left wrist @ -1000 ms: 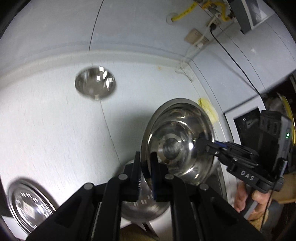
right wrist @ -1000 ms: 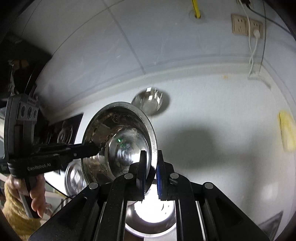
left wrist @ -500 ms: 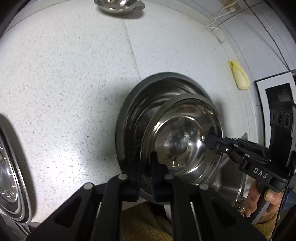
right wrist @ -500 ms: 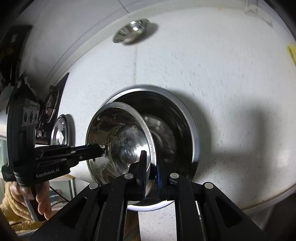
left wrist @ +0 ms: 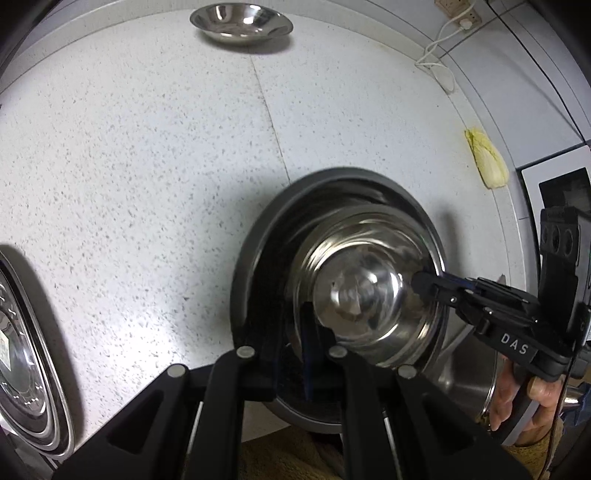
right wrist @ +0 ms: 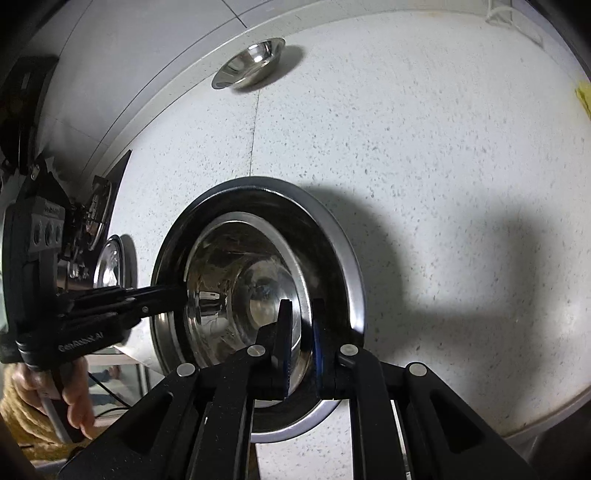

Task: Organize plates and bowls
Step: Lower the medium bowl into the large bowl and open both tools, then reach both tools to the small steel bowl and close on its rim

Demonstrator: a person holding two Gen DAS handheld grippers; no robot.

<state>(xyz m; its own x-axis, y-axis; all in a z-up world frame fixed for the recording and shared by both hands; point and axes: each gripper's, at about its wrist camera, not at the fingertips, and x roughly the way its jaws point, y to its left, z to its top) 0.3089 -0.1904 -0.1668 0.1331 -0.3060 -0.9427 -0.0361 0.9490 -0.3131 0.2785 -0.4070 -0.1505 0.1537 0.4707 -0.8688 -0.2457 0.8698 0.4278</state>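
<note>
With the small steel bowl (right wrist: 236,295) nested down inside the big bowl (right wrist: 347,273) on the worktop (right wrist: 424,166), the left claw (left wrist: 301,339) pinches its near rim, the right claw (right wrist: 299,339) stands parted around the opposite rim — next, both release and lift clear.

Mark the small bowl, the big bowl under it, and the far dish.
small bowl (left wrist: 364,295), left wrist view, inner base.
big bowl (right wrist: 349,288), right wrist view, right rim.
far dish (left wrist: 240,20), left wrist view, inside.
</note>
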